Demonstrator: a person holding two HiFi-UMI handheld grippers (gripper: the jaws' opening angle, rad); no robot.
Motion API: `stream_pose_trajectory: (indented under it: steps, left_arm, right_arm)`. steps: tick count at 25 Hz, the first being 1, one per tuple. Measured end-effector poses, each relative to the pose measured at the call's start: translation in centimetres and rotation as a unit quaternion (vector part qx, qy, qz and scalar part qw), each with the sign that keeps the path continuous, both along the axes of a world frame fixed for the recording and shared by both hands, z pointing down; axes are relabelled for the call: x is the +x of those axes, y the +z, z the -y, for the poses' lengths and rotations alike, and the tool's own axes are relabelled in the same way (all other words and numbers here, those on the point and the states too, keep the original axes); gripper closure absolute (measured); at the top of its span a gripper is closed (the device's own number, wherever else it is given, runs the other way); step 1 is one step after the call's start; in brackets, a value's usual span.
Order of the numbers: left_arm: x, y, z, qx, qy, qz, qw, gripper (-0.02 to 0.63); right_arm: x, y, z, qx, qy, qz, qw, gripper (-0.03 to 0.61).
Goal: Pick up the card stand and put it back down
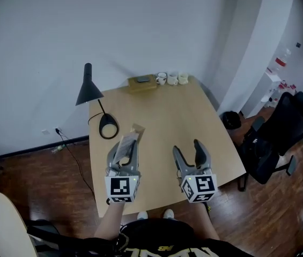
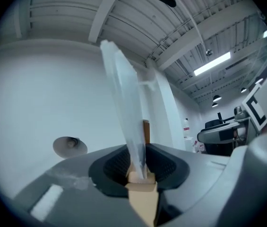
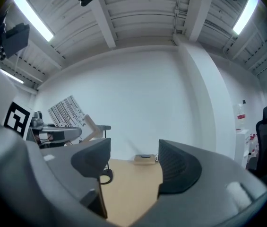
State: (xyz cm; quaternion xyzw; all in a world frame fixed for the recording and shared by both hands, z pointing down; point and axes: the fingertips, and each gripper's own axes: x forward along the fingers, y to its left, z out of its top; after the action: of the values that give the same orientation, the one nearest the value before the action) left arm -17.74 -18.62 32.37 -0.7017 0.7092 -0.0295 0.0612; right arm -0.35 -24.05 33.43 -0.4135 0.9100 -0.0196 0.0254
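Left gripper [image 1: 123,153] held level above the table [image 1: 167,106], jaws clamped on the card stand [image 2: 126,103]. Right gripper [image 1: 187,151] level alongside, jaws apart, empty.

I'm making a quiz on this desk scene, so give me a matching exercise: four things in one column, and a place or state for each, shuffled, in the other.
1. card stand
2. lamp
3. mugs
4. right hand-held gripper

a. far edge of the table
b. open, nothing between its jaws
c. clamped in the left hand-held gripper
d. left side of the table

Pairs: 1-c, 2-d, 3-a, 4-b.
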Motion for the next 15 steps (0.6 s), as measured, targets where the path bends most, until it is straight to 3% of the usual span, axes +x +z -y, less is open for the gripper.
stream_pose_trajectory:
  steps: [9,15]
  left_arm:
    - [-1.3,-0.2,-2.6,0.023,-0.02,-0.01,0.9995,0.506]
    - [-2.9,0.5,-3.4,0.012,-0.039,-0.014,0.9991,0.506]
  right_arm:
    - [-2.2,-0.3,-1.1,0.004,-0.03,0.008,0.999,0.261]
    - [-3.1,0.0,-1.6,0.0,-0.043,0.007,0.999,0.264]
